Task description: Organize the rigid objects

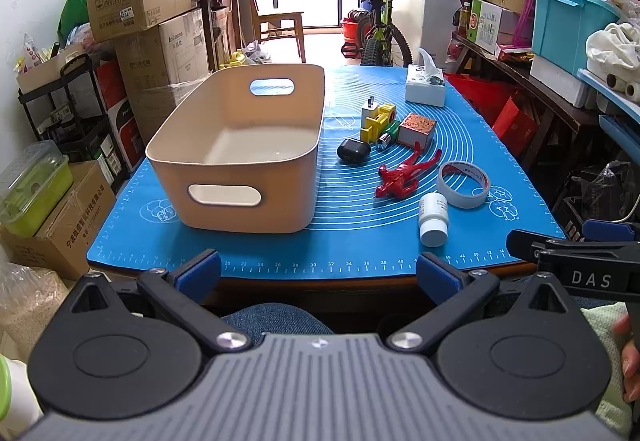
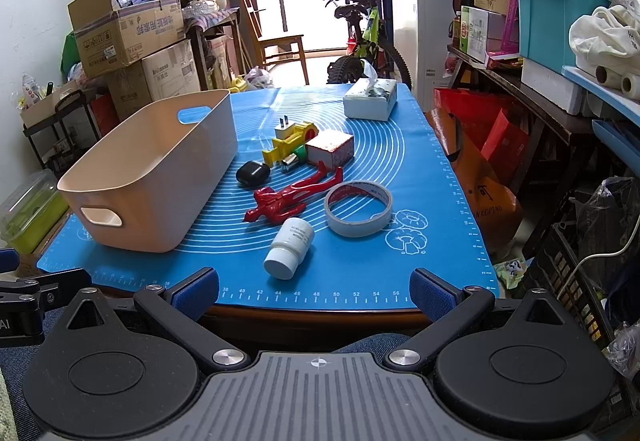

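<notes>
In the left wrist view, your left gripper (image 1: 318, 273) sits at the bottom centre of the frame with its jaws spread wide and nothing between them, held back just off the near edge of the blue mat (image 1: 352, 241), which I take as a waiting pose before any pick. The beige bin (image 1: 240, 177) fills the centre left of the frame, empty, its long side running away from you, likely so items can be dropped in from the right. Right of it, in the centre right, the loose things lie in a cluster: a black case (image 1: 353, 151), a yellow toy (image 1: 378, 121), a patterned box (image 1: 417, 129), a red figure (image 1: 406, 175), a tape roll (image 1: 464, 185) and, nearest you, a white bottle (image 1: 433, 219) on its side. In the right wrist view, your right gripper (image 2: 314, 289) is likewise released and empty at the bottom centre, off the mat's near edge. The white bottle (image 2: 289, 249) lies almost straight ahead of it in the lower centre, cap toward you, so it looks like the easiest first grab; the tape roll (image 2: 358, 213) lies just beyond to the right, and the bin (image 2: 152, 177) stands at centre left, well within a short carry.
</notes>
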`<state>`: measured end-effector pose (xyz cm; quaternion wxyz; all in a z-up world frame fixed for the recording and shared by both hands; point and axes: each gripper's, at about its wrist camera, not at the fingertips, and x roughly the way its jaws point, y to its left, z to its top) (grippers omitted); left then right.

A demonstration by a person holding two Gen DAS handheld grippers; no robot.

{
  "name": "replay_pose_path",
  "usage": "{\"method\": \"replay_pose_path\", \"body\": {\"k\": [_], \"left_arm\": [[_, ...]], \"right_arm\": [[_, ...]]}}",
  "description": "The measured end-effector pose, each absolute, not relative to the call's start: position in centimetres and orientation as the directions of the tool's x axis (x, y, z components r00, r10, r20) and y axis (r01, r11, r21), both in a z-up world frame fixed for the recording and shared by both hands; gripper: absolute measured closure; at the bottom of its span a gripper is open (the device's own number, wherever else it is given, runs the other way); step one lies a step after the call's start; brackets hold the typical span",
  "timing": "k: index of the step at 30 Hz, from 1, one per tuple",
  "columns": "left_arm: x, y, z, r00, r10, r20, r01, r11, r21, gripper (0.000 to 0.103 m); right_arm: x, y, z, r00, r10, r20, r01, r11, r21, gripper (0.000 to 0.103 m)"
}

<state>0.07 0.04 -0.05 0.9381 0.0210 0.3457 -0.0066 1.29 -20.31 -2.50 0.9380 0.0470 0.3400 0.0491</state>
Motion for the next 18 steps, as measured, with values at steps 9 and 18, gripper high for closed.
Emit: {"method": "replay_pose_path", "body": {"k": [9,18], "left_arm": [[0.1,0.04,-0.08,0.76,0.003,-0.65,0.027,0.999,0.036,0.001],[0.35,0.02,-0.32,0.759,0.001,-0.651,0.027,0.999,0.033,0.001]], "right_arm": [[1.34,-20.26,-2.23,0.765,0.125,-0.631,-0.063,0.991,0.119,0.003],[1.28,-20.28,-2.54,0.766,0.124,-0.631,-0.063,0.991,0.119,0.003]]}}
